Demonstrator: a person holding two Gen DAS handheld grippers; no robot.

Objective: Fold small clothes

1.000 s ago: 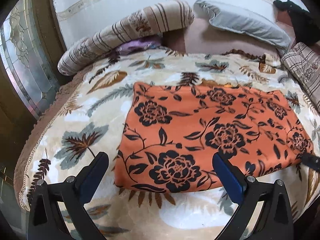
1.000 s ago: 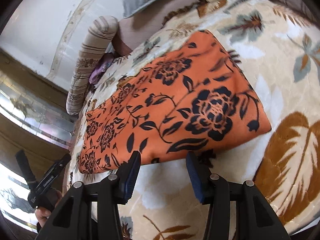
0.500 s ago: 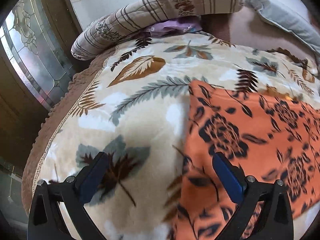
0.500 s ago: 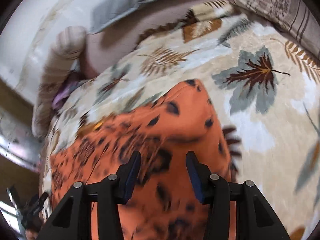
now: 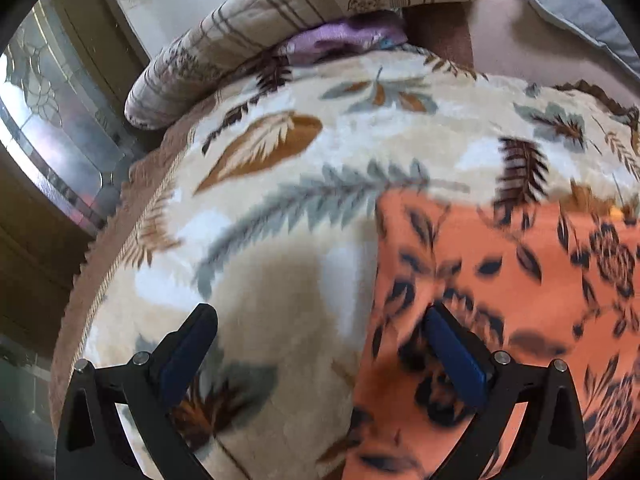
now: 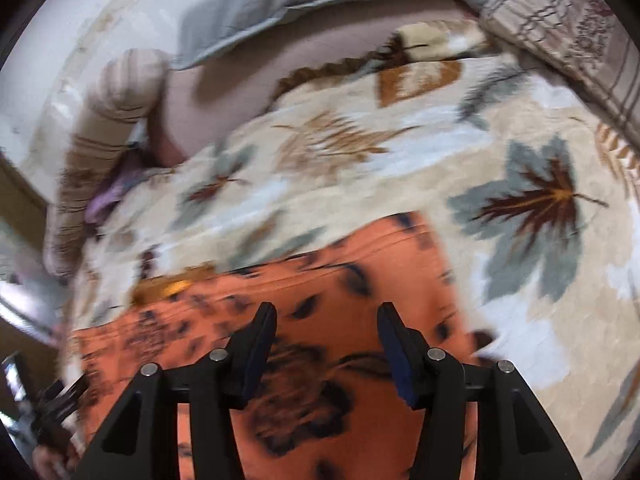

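An orange garment with black flowers (image 5: 520,288) lies flat on a leaf-print blanket (image 5: 280,208). My left gripper (image 5: 320,344) is open wide and straddles the garment's left edge, its right finger over the cloth and its left finger over the blanket. In the right wrist view the garment (image 6: 320,292) fills the lower middle. My right gripper (image 6: 326,340) is open and hovers over the cloth near its far right corner. Neither gripper holds anything.
A striped bolster (image 5: 300,20) and a purple cloth (image 5: 344,36) lie at the blanket's far edge. A grey pillow (image 6: 300,4) and another striped cushion (image 6: 568,32) lie behind. The bed's left edge (image 5: 104,280) drops off beside a glass door.
Both grippers have moved forward from the garment's near edge toward its far side, the left along the left edge, the right over the right part. Both stay open.
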